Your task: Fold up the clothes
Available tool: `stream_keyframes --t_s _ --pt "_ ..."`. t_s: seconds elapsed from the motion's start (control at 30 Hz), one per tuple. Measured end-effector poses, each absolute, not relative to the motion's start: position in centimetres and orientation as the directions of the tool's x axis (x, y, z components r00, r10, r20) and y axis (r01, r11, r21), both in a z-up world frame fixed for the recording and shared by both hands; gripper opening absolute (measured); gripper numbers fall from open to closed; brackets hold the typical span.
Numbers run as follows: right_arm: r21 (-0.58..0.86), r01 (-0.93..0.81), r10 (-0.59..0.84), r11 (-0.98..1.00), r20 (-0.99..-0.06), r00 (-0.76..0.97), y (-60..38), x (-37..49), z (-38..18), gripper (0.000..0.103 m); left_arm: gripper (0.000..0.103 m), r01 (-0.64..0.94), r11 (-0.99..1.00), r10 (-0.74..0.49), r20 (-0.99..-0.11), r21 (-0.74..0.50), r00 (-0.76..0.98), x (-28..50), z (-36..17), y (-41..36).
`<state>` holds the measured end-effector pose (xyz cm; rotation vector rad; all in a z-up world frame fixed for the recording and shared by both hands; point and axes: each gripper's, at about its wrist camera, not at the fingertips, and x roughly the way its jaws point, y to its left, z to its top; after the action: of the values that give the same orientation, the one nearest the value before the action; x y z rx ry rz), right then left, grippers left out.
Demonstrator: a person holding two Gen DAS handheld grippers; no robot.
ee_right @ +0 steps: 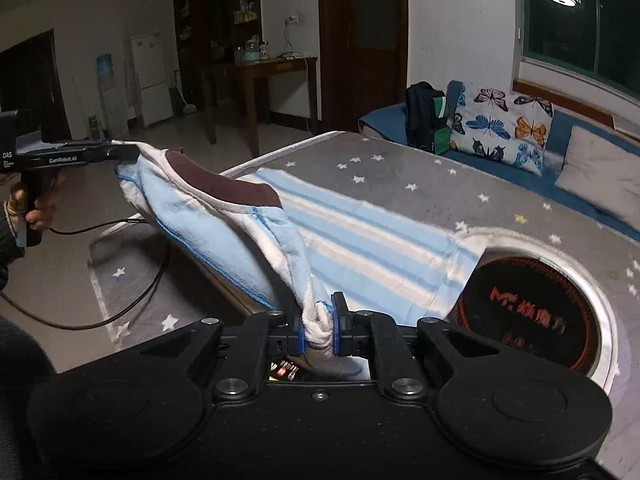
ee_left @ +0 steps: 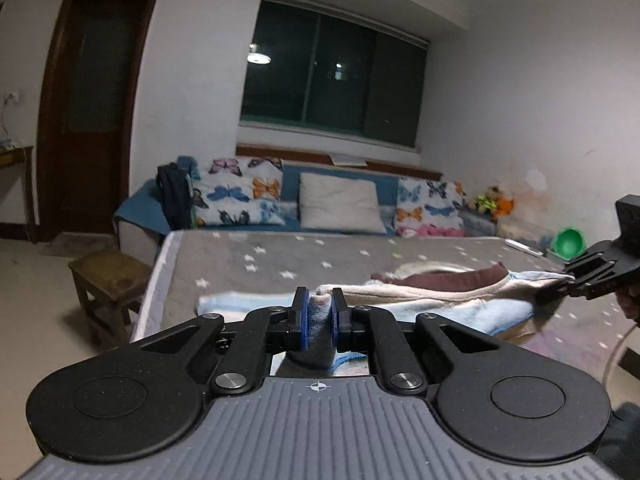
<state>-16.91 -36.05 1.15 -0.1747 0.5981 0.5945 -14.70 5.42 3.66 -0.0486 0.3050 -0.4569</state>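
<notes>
Pinching a bunched fold of the garment, your left tongs sit at 6 o'clock in the left wrist view, blue pads pressed against the fleecy cloth. Your right tongs do likewise at 6 o'clock in their own view, clamped on a white, blue-stitched edge of the same garment.

Between the two grips the garment hangs lifted: pale blue with white stripes, a dark maroon collar band uppermost. Its far part lies flat on the table, which wears a grey cover dotted with white stars.

At 4 o'clock in the right wrist view, a round recessed plate with orange lettering sits in the table, touching the garment's edge.

Beyond, toward 12 o'clock in the left view, a blue sofa carries butterfly cushions and a plain pillow. A wooden stool stands at 9 o'clock, beside the table.
</notes>
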Motion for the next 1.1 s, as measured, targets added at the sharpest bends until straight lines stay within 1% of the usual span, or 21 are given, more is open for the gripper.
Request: stream_keyframes --t_s 0.2,0.43,0.5,0.6,0.63,0.67,0.7,0.73,0.8,0.87,0.93,0.97,1.1 --pt "-0.018 -0.530 0.425 0.848 -0.573 0.700 -35.1 -7.4 0.3 0.013 0.011 0.352 0.931 -0.365 -0.306 -0.098 0.879 -7.1 3.1 3.7" --pt "-0.030 -0.483 0.371 0.875 -0.601 0.708 -34.0 0.4 -2.4 0.013 0.011 0.270 0.958 -0.285 -0.344 -0.094 0.894 0.1 1.4 2.2" --pt "-0.019 -0.465 0.358 0.885 -0.610 0.707 -33.9 2.4 -3.7 0.013 0.011 0.225 0.970 -0.243 -0.388 -0.091 0.889 2.5 0.1 1.6" --pt "-0.003 -0.440 0.339 0.898 -0.633 0.696 -34.0 3.9 -5.5 0.013 0.012 0.186 0.977 -0.215 -0.456 -0.107 0.864 4.7 -1.7 1.3" --pt "-0.005 -0.437 0.332 0.900 -0.643 0.691 -33.9 4.2 -6.1 0.014 0.013 0.175 0.979 -0.203 -0.474 -0.101 0.857 5.2 -2.0 1.2" --pt "-0.011 -0.431 0.319 0.902 -0.657 0.683 -33.8 4.7 -6.9 0.018 0.014 0.165 0.982 -0.190 -0.490 -0.093 0.851 5.5 -2.4 1.1" --pt "-0.011 -0.426 0.313 0.905 -0.663 0.681 -33.9 4.8 -7.2 0.020 0.017 0.155 0.984 -0.176 -0.505 -0.085 0.845 5.8 -2.7 1.0" --pt "-0.011 -0.421 0.306 0.907 -0.668 0.678 -33.9 4.9 -7.5 0.023 0.019 0.144 0.987 -0.160 -0.512 -0.070 0.844 5.8 -2.8 0.9" --pt "-0.012 -0.410 0.297 0.912 -0.671 0.679 -34.0 4.9 -7.6 0.036 0.022 0.139 0.989 -0.147 -0.512 -0.053 0.846 6.0 -2.6 1.1" --pt "-0.014 -0.388 0.281 0.922 -0.666 0.692 -34.4 4.6 -7.0 0.041 0.024 0.136 0.990 -0.136 -0.511 -0.038 0.849 5.7 -2.2 1.2" --pt "-0.014 -0.383 0.279 0.924 -0.660 0.698 -34.6 4.4 -6.6 0.042 0.027 0.129 0.991 -0.125 -0.505 -0.027 0.854 5.2 -1.6 1.4" --pt "-0.016 -0.382 0.280 0.924 -0.652 0.705 -34.7 4.3 -6.3 0.043 0.031 0.125 0.992 -0.122 -0.501 -0.027 0.857 5.0 -1.3 1.4" --pt "-0.010 -0.386 0.294 0.922 -0.629 0.720 -34.3 4.0 -5.3 0.043 0.032 0.130 0.991 -0.132 -0.492 -0.039 0.861 3.7 -0.2 1.4"
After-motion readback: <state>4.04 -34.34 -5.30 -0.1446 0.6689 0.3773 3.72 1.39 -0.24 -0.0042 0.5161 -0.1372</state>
